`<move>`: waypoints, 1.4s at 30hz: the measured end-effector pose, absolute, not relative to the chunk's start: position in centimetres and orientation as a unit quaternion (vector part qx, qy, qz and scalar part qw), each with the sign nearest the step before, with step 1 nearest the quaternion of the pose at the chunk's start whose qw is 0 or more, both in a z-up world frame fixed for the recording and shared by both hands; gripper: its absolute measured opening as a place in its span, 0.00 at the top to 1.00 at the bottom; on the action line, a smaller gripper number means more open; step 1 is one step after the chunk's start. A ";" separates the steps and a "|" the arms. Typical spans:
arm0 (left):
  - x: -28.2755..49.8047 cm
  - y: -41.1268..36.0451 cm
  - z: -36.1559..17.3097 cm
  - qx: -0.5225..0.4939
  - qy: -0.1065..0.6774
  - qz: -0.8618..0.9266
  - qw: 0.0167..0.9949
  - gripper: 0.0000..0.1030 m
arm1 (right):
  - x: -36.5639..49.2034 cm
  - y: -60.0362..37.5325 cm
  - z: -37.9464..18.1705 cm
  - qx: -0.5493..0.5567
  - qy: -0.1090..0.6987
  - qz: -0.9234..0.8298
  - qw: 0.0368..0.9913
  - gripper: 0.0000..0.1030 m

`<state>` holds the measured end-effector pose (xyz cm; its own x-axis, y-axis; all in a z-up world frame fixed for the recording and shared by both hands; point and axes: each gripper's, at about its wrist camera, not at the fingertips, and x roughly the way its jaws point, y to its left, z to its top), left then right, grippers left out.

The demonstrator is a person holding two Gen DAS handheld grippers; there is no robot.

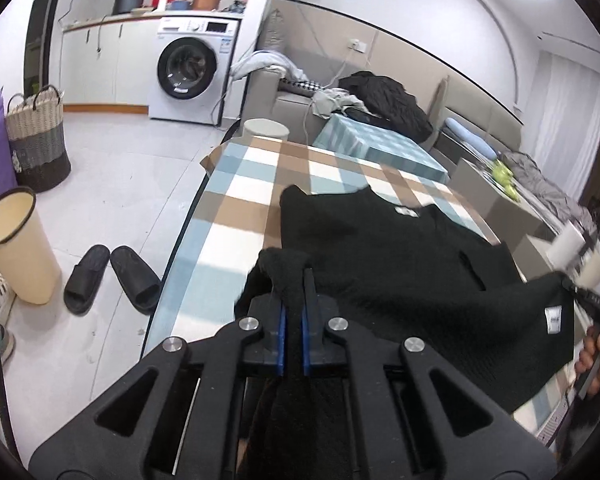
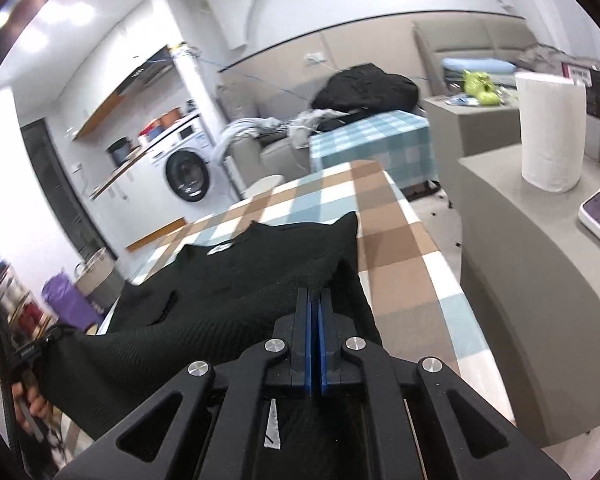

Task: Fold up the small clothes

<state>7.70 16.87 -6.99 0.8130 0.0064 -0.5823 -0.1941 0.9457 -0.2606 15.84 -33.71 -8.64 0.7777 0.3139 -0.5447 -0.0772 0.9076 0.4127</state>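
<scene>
Gripping the near hem corners, both grippers hold the black knit garment (image 1: 380, 248) above the checked surface (image 1: 236, 208). The left gripper (image 1: 294, 280) has its jaws closed on a bunched corner of fabric; the right gripper (image 2: 313, 300) has its jaws closed on the opposite corner. The far part of the garment, with its neck label (image 2: 219, 249), lies flat on the surface, while the near edge hangs raised between the two grippers. The material appears soft, light and limp: it sags between the hold points and will likely drape rather than keep a crease. The knit probably stretches under tension, so keep both corners level. Suitable hold points are the hem corners or shoulder seams, where the cloth is doubled.
</scene>
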 end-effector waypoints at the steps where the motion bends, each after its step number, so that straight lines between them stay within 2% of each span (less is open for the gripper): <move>1: 8.7 17.2 -7.2 -0.162 0.304 0.056 0.937 0.97 | 16.5 -33.6 -8.9 0.190 0.321 0.094 0.923 0.98; 7: 13.4 18.4 -11.1 -0.184 0.361 0.074 0.911 0.97 | 19.6 -33.1 -11.8 0.175 0.368 0.041 0.912 0.97; 10: 13.5 18.5 -12.9 -0.193 0.397 0.078 0.894 0.92 | 20.4 -33.3 -13.1 0.180 0.417 0.048 0.890 0.88; 11: 13.4 18.4 -13.3 -0.194 0.403 0.077 0.891 0.85 | 20.1 -33.6 -13.2 0.185 0.419 0.053 0.887 0.75; 12: 13.1 18.3 -13.6 -0.193 0.407 0.078 0.889 0.76 | 19.6 -34.1 -13.1 0.188 0.419 0.055 0.887 0.56; 13: 12.7 18.2 -13.7 -0.191 0.411 0.078 0.888 0.71 | 19.0 -34.5 -13.1 0.194 0.417 0.055 0.886 0.50; 15: 11.9 17.9 -13.9 -0.187 0.417 0.072 0.886 0.46 | 18.0 -35.1 -13.2 0.204 0.416 0.068 0.884 0.47; 17: 11.4 17.2 -14.3 -0.182 0.423 0.049 0.886 0.42 | 17.4 -35.5 -13.6 0.211 0.424 0.090 0.876 0.47; 23: 11.8 15.1 -15.1 -0.157 0.436 0.027 0.886 0.42 | 17.5 -34.6 -15.1 0.216 0.438 0.135 0.862 0.47; 25: 12.2 14.7 -15.2 -0.158 0.433 0.017 0.887 0.48 | 17.8 -33.8 -15.1 0.206 0.438 0.139 0.864 0.48; 27: 12.5 14.1 -15.3 -0.145 0.431 0.020 0.890 0.70 | 18.2 -33.1 -15.3 0.198 0.441 0.145 0.863 0.66; 28: 12.6 14.0 -15.3 -0.142 0.430 0.020 0.891 0.73 | 18.4 -32.7 -15.4 0.190 0.444 0.145 0.864 0.68; 30: 12.6 13.9 -15.3 -0.147 0.431 0.015 0.890 0.79 | 18.4 -32.1 -15.3 0.171 0.443 0.146 0.868 0.77; 42: 8.4 13.1 -14.7 -0.119 0.430 0.015 0.895 0.81 | 14.6 -32.1 -15.1 0.155 0.445 0.159 0.868 0.80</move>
<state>8.37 13.06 -14.73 0.6300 -0.0749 -0.7730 -0.1293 0.9713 -0.1995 14.58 -32.06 -15.06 0.5537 0.4131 -0.7231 -0.1374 0.9017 0.4099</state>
